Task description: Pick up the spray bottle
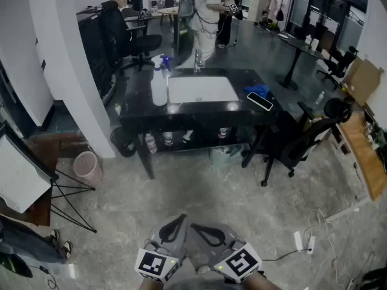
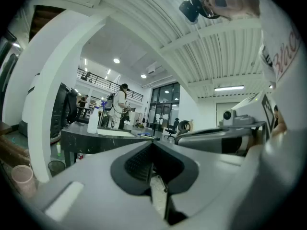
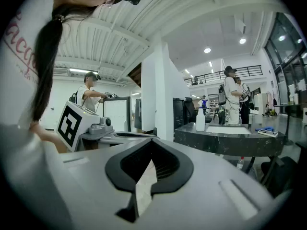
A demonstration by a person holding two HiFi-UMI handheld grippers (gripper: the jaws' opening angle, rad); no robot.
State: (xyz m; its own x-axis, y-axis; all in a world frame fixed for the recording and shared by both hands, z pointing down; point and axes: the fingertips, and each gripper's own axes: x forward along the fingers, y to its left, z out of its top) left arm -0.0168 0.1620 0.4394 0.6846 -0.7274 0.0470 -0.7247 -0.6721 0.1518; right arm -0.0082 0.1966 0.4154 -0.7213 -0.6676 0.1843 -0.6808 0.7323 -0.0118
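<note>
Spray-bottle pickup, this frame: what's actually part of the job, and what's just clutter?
Job:
- spray bottle, upright at the left end of the black table in the head view
- left gripper, shut, empty
- right gripper, shut, empty

Clutter:
- white sheet
- blue cloth
- phone
- office chair
- pink bin

Spray bottle [image 1: 159,84], phone [image 1: 260,101] on black table [image 1: 199,115]
</note>
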